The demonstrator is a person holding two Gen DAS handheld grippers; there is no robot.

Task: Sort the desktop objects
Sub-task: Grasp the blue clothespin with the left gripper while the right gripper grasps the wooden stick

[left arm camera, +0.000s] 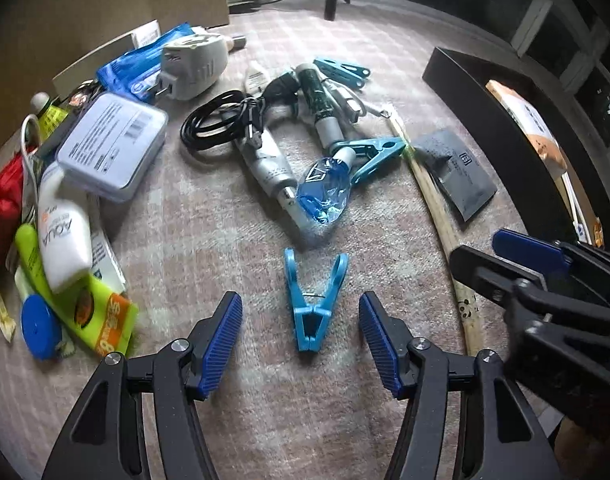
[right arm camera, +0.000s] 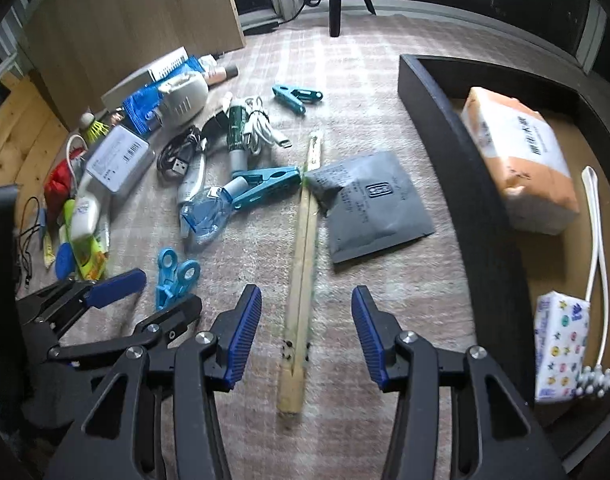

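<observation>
My left gripper [left arm camera: 301,332] is open, its fingers either side of a small blue clothes peg [left arm camera: 311,308] lying on the cloth; the peg also shows in the right wrist view [right arm camera: 173,282]. My right gripper [right arm camera: 307,334] is open and empty, straddling the near end of a wrapped pair of bamboo chopsticks [right arm camera: 301,280]. The right gripper shows at the right edge of the left wrist view [left arm camera: 545,280]. A grey pouch [right arm camera: 369,208], a larger teal clip [right arm camera: 265,186] and a crumpled blue plastic bottle [right arm camera: 205,216] lie beyond.
A black tray [right arm camera: 445,152] on the right holds a tissue pack [right arm camera: 521,160], a small patterned tissue pack [right arm camera: 557,348] and a white utensil. At left lie cables [left arm camera: 221,124], a white adapter [left arm camera: 193,64], a grey tin [left arm camera: 113,144] and tubes [left arm camera: 65,232].
</observation>
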